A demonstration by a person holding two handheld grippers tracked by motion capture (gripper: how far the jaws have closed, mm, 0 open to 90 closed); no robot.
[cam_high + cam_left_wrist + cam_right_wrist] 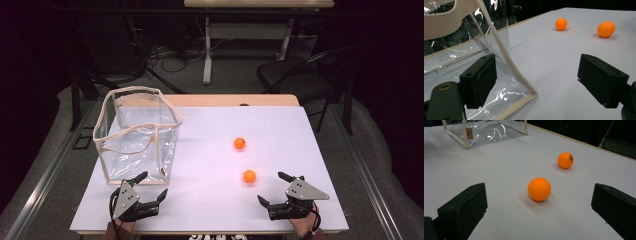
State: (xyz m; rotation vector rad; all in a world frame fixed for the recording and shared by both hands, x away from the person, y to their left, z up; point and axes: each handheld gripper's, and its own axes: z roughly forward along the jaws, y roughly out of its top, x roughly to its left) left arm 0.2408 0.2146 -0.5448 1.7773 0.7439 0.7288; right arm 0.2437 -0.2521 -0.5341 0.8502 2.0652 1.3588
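Now the nearer orange ball lies on the white table top, just ahead of the right gripper and a little to its left in the high view. In the right gripper view this ball sits between the lines of the two black jaws but further out than their tips — nothing touches it. The jaws stand wide apart and hold nothing.

The second orange ball rests further away on the same top, apart from the first one; a small dark print is on its side.

On the left part of the table stands a clear plastic bag with beige fabric edging, upright and with the mouth open. The left gripper is just in front of its near corner — its jaws are also wide apart and empty, one jaw close beside the clear wall.
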